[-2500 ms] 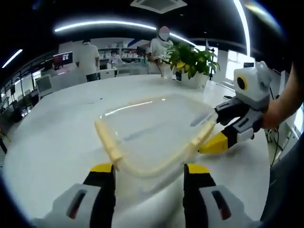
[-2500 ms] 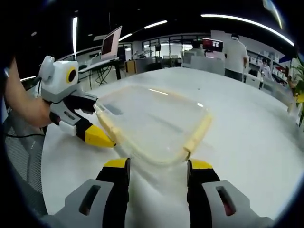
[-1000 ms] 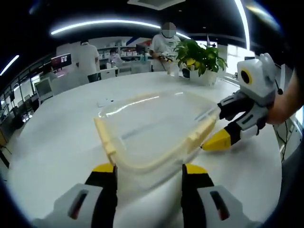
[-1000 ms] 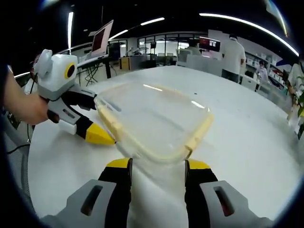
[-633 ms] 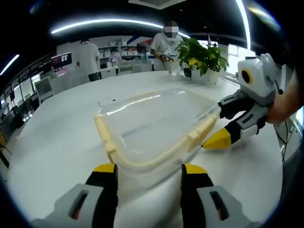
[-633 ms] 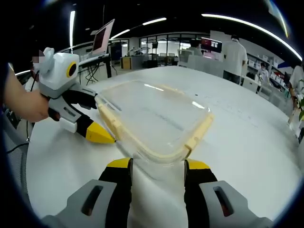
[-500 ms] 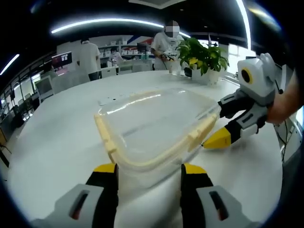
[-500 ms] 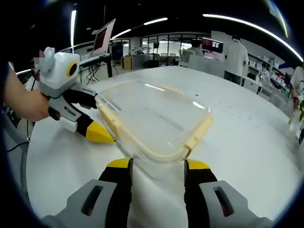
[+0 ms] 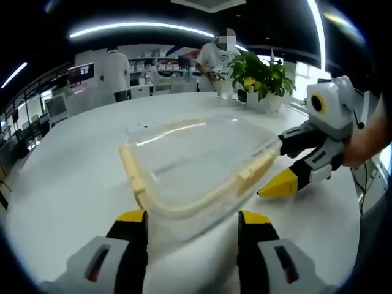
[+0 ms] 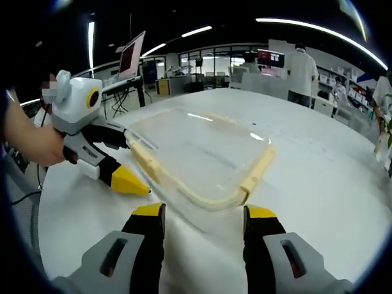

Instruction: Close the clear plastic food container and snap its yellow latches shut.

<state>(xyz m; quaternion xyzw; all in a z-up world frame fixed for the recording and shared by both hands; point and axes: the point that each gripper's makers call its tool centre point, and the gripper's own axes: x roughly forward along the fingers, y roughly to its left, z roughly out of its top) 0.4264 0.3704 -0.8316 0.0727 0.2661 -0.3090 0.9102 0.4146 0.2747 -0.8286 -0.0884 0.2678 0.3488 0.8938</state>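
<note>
A clear plastic container (image 9: 196,162) (image 10: 202,156) lies on the white table (image 9: 61,159), with pale yellow latches (image 9: 131,177) (image 10: 257,168) along its rim. In the left gripper view my left gripper (image 9: 193,217) is open, and the container's near corner sits between its yellow tips. My right gripper (image 10: 205,211) is open just short of another corner. It also enters the left gripper view as the right gripper (image 9: 278,165), at the container's right edge. The left gripper (image 10: 131,164) appears beside the container's left edge in the right gripper view. I cannot tell whether the latches are snapped.
A potted plant (image 9: 260,76) stands at the table's far side, with people (image 9: 116,70) walking behind it. A laptop (image 10: 131,58) sits on a desk beyond the table edge. A hand (image 10: 37,144) holds the left gripper.
Both grippers have backed off a little from the container and their jaws stand slightly wider. The container has stayed where it was.
</note>
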